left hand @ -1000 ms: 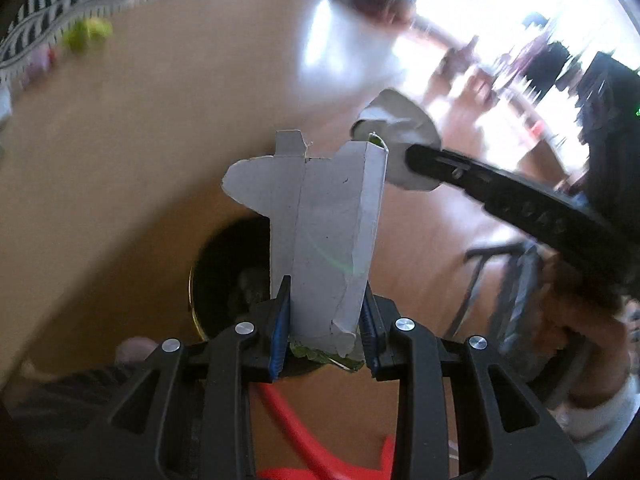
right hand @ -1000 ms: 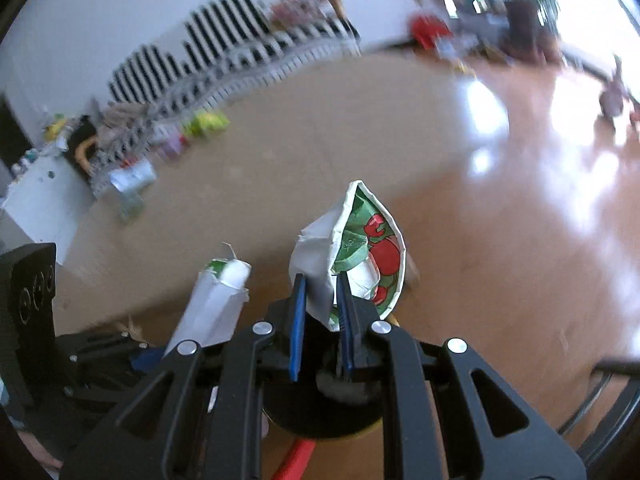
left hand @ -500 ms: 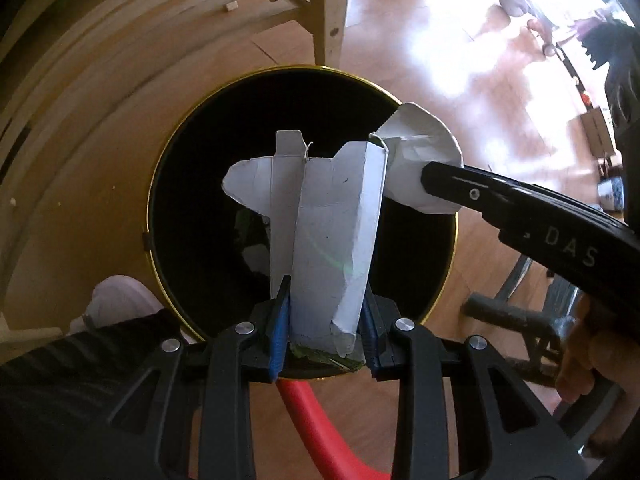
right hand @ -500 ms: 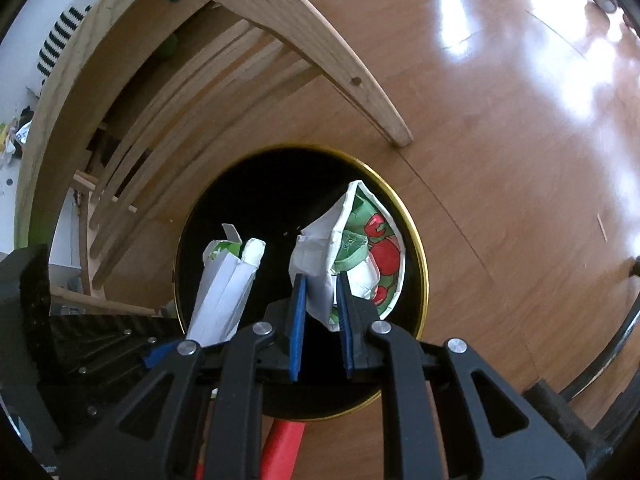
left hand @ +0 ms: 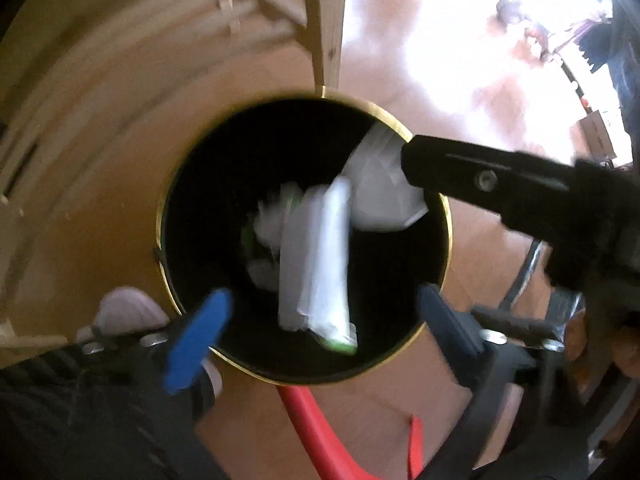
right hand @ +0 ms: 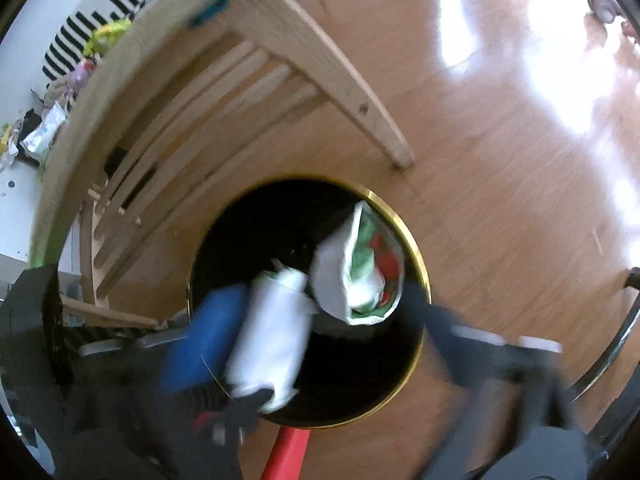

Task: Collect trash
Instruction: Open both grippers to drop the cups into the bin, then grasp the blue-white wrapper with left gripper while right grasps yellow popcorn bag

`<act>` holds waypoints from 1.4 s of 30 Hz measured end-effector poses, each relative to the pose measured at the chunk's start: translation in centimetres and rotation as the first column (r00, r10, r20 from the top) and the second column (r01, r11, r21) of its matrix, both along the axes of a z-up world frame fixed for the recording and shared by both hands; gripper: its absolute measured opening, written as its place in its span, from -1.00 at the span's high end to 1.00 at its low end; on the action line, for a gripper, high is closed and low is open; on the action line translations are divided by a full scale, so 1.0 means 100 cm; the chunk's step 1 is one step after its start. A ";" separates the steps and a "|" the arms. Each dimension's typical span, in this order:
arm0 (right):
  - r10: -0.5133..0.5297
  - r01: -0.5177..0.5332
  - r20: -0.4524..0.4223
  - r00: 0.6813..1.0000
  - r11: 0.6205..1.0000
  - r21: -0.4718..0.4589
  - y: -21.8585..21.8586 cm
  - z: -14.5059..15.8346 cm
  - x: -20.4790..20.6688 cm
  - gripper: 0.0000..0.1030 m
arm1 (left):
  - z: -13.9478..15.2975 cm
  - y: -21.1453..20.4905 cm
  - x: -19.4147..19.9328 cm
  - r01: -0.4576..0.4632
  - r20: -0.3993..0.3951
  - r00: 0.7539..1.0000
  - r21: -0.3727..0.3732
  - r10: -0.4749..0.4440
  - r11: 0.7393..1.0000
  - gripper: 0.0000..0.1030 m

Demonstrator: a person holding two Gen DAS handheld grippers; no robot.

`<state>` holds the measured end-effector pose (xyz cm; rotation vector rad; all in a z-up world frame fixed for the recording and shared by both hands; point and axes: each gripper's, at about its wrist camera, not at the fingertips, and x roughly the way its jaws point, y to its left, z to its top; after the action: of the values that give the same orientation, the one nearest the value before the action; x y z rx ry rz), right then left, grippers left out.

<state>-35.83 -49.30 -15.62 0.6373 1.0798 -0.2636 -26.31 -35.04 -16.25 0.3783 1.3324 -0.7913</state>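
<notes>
Both claws are spread wide now: left claw [left hand: 320,328] has its blue pads far apart w/ nothing between them, and the right claw [right hand: 320,344] looks the same in its own view, jaws apart, gripping nothing (blurry tho). Right under the left one, the grey carton [left hand: 316,264] is loose over the black inside of the bin [left hand: 445,216], looks mid-drop. The wrapper w/ the red/green print [right hand: 360,272] is free of the right claw too, sitting over the far side of the bin mouth by the gold rim. So imo these two pieces are basically done, just falling in. What's left: there's more litter up on the worktop [right hand: 80,92] at the left edge, prob needs another trip. Vs half a sec ago: both claws were clamped shut on their pieces above the bin, now both have let go and the stuff is tilting downward.
</notes>
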 end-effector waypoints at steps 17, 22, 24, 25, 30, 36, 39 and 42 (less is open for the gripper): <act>0.095 0.071 0.355 0.930 0.902 -0.426 0.026 0.174 0.042 -0.87 | 0.198 0.136 0.087 -0.249 0.303 0.890 -0.305 0.341 0.919 -0.87; 0.216 -0.044 0.330 0.919 0.888 -0.458 0.057 0.187 0.108 -0.87 | 0.215 0.222 0.181 -0.439 0.358 0.790 -0.234 0.497 0.867 -0.87; 0.249 -0.073 0.329 0.911 0.882 -0.465 0.067 0.192 0.136 -0.87 | 0.219 0.245 0.210 -0.464 0.352 0.782 -0.224 0.515 0.857 -0.87; 0.267 -0.091 0.326 0.907 0.879 -0.467 0.071 0.194 0.152 -0.87 | 0.221 0.253 0.221 -0.468 0.341 0.785 -0.220 0.517 0.856 -0.87; 0.362 -0.220 0.273 0.891 0.872 -0.437 0.091 0.191 0.245 -0.87 | 0.216 0.271 0.273 -0.469 0.372 0.785 -0.167 0.496 0.868 -0.87; 0.558 -0.441 0.161 0.814 0.774 -0.454 0.112 0.189 0.364 -0.87 | 0.199 0.258 0.334 -0.397 0.373 0.838 -0.080 0.397 0.914 -0.87; 0.668 -0.577 0.014 0.744 0.654 -0.489 0.129 0.181 0.423 -0.87 | 0.186 0.248 0.360 -0.342 0.367 0.873 -0.012 0.322 0.940 -0.87; 0.724 -0.664 -0.080 0.685 0.577 -0.475 0.136 0.171 0.470 -0.87 | 0.178 0.241 0.378 -0.307 0.358 0.891 0.019 0.280 0.951 -0.87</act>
<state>11.13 -35.72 1.51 -0.2510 1.0147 0.2142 11.44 -10.92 1.51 0.3480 1.0497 -0.3955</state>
